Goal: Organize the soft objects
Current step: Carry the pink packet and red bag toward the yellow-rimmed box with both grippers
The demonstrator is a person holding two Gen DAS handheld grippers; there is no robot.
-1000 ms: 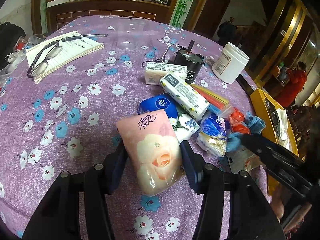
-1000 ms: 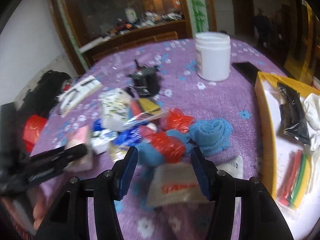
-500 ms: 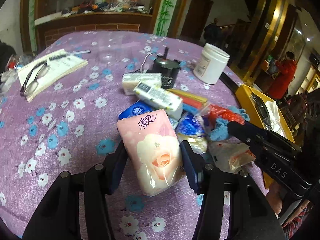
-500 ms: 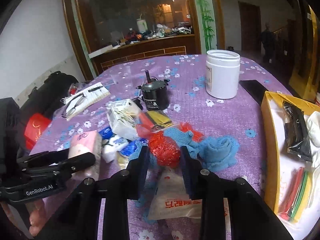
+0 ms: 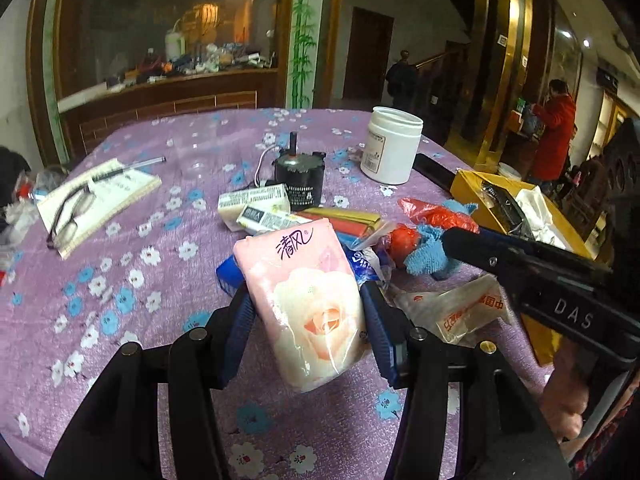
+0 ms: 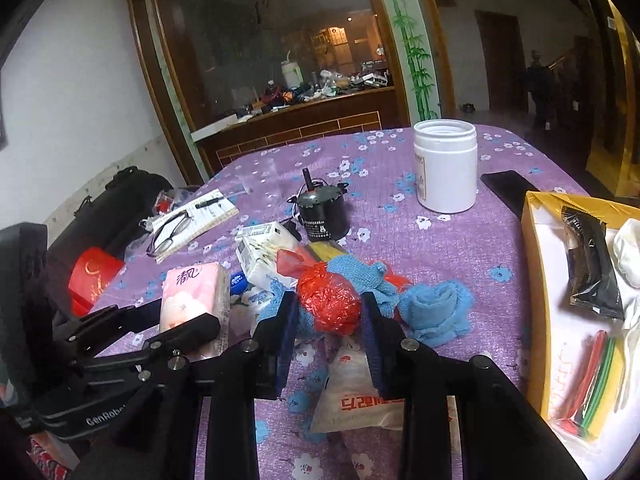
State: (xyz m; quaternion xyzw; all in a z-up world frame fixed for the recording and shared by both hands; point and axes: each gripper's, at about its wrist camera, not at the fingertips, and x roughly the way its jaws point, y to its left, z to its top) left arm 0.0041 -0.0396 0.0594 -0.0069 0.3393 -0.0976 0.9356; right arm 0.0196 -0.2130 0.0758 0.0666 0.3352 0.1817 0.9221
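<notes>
My left gripper point(image 5: 306, 312) is shut on a pink tissue pack point(image 5: 304, 300) with a rose print, held just above the purple flowered cloth; the same pack point(image 6: 196, 300) shows at the left of the right wrist view. My right gripper point(image 6: 328, 312) is shut on a crumpled red plastic bag ball point(image 6: 328, 300), with blue knitted cloth point(image 6: 434, 312) trailing beside it. The right gripper's finger point(image 5: 520, 260) reaches in from the right of the left wrist view. More tissue packs point(image 6: 264, 256) lie in a pile behind.
A yellow box point(image 6: 532, 280) holding a black packet, white bags and coloured strips stands at the right. A white jar point(image 6: 446, 168), a small black motor point(image 6: 322, 216), a notebook with glasses point(image 6: 188, 224), a white printed bag point(image 6: 356, 396) and people in the background are in view.
The right gripper closed on the red bag ball and lifted it slightly. The left gripper rose and rolled a little with the pink pack still in it.
</notes>
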